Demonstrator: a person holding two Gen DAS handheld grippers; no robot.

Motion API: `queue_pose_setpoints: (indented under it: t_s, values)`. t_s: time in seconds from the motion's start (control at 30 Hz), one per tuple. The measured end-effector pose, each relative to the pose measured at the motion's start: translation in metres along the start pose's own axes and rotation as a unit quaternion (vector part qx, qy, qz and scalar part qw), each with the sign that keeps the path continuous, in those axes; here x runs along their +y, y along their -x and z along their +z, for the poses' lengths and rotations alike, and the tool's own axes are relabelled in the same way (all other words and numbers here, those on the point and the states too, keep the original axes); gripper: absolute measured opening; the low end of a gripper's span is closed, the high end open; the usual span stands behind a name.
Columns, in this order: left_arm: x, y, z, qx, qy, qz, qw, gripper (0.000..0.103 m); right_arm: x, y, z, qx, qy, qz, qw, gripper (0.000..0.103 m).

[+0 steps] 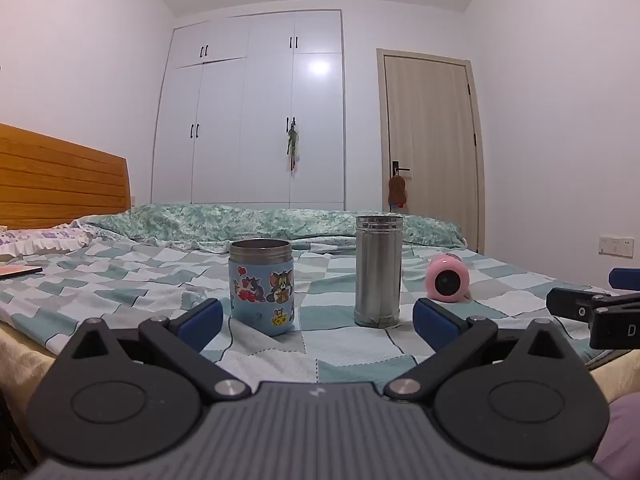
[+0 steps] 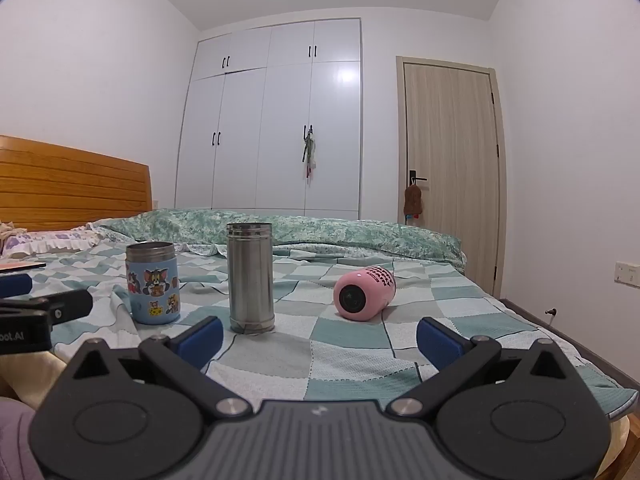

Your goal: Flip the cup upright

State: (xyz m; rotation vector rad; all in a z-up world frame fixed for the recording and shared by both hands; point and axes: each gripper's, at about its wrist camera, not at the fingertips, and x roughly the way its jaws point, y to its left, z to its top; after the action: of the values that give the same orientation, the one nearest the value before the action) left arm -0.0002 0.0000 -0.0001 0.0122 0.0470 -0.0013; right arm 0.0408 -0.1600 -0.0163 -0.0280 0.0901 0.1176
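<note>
A pink cup (image 2: 365, 295) lies on its side on the checked bedspread, its dark round end facing me; it also shows in the left wrist view (image 1: 446, 282). A blue cartoon cup (image 1: 263, 286) and a tall steel cup (image 1: 378, 271) stand upright to its left; both show in the right wrist view, the blue cup (image 2: 153, 283) and the steel cup (image 2: 251, 277). My left gripper (image 1: 318, 318) is open and empty, short of the two upright cups. My right gripper (image 2: 320, 338) is open and empty, short of the pink cup.
The bed (image 2: 352, 360) has a wooden headboard (image 2: 72, 184) at the left and a rolled green quilt (image 2: 320, 228) at the far side. A white wardrobe (image 2: 276, 120) and a door (image 2: 452, 140) stand behind. A flat object (image 1: 20, 271) lies at the far left.
</note>
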Motion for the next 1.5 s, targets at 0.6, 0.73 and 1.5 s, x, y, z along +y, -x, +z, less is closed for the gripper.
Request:
queue_pose_setpoints:
  t_s: [0.6,0.73,1.5]
  values:
    - [-0.0001,0.0012,-0.0016,0.004,0.003,-0.001,1.0,0.103,0.0001,-0.0001,0.0001,0.0,0.0,0.0,1.0,0.103]
    - [-0.0002,0.0012,-0.0016,0.004,0.003,-0.001,1.0,0.103,0.0002,-0.0001,0.0002,0.001,0.001,0.0,1.0,0.103]
    - [-0.0002,0.0014,-0.0021,0.005,0.003,-0.001,1.0,0.103,0.0003,-0.0005,0.0002,0.001,0.001,0.0,1.0,0.103]
